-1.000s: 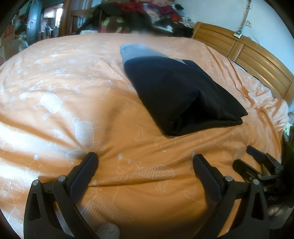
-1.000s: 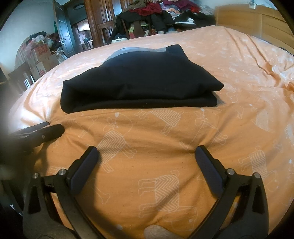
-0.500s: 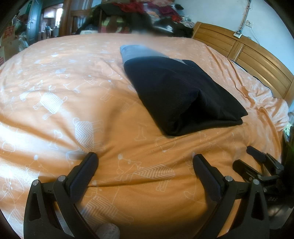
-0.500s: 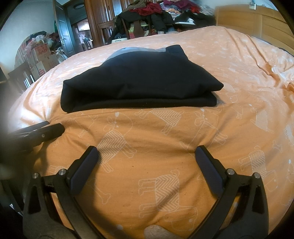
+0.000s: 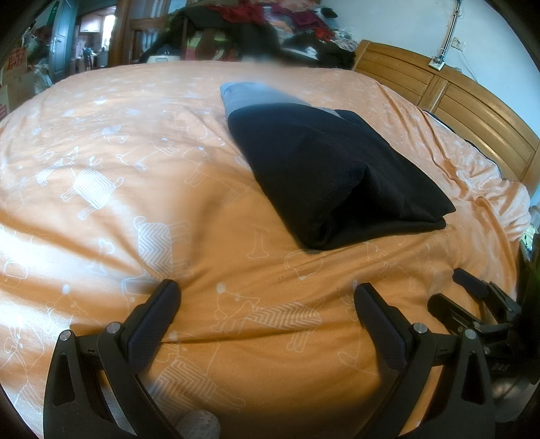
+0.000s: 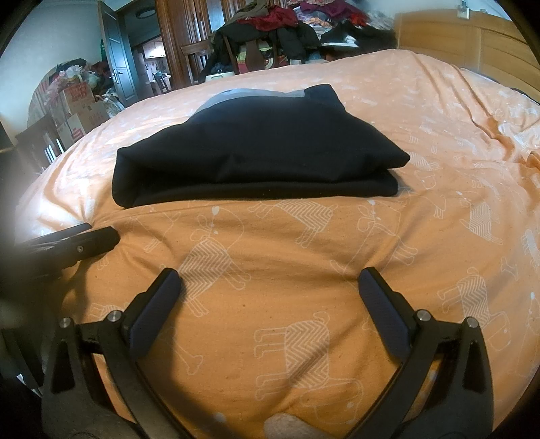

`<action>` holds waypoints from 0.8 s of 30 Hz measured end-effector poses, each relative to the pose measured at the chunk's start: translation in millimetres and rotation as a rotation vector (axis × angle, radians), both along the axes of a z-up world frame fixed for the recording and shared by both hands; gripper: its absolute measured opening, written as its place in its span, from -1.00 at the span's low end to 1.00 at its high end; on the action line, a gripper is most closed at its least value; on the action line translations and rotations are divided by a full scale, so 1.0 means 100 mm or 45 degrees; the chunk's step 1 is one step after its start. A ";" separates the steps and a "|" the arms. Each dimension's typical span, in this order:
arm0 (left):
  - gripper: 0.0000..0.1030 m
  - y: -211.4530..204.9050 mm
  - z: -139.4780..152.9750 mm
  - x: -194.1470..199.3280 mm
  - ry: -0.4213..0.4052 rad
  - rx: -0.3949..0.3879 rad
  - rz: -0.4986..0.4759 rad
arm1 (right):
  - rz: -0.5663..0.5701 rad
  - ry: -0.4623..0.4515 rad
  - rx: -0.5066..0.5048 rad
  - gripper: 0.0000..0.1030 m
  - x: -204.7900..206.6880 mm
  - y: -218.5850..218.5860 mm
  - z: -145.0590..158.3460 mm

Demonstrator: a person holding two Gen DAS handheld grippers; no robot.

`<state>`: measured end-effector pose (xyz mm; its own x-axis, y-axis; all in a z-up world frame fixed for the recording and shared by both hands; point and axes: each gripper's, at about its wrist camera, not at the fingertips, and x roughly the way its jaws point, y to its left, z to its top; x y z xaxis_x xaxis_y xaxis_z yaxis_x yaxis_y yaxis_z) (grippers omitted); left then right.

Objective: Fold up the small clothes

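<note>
A black garment (image 5: 330,175) lies folded into a thick rectangle on the orange bedsheet (image 5: 135,189), with a grey band at its far end. The right wrist view shows the same black garment (image 6: 260,148) straight ahead, folded edge facing me. My left gripper (image 5: 266,293) stands open low over the sheet, short of the garment's near corner, nothing between its fingers. My right gripper (image 6: 270,280) is open too, resting close to the sheet in front of the garment. The right gripper appears at the right edge of the left wrist view (image 5: 472,297).
A wooden headboard (image 5: 455,101) runs along the bed's right side. A heap of clothes (image 6: 280,20) sits beyond the far edge of the bed. Cardboard boxes (image 6: 77,108) and a doorway lie off to the left. The sheet around the garment is bare.
</note>
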<state>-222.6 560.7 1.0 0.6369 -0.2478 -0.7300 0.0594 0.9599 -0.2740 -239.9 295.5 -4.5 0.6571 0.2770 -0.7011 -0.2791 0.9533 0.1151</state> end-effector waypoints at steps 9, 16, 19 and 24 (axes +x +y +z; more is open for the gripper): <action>1.00 0.00 0.00 -0.01 -0.001 -0.001 0.000 | -0.001 -0.003 0.000 1.00 -0.02 0.01 0.00; 1.00 0.00 0.00 -0.01 -0.001 -0.001 0.000 | -0.001 -0.003 -0.001 1.00 -0.02 0.01 0.00; 1.00 0.00 0.00 -0.01 -0.001 0.000 0.001 | -0.002 -0.003 -0.002 1.00 -0.02 0.01 0.00; 1.00 -0.01 0.00 -0.01 -0.001 -0.001 0.001 | -0.017 0.031 -0.019 1.00 -0.01 0.03 0.02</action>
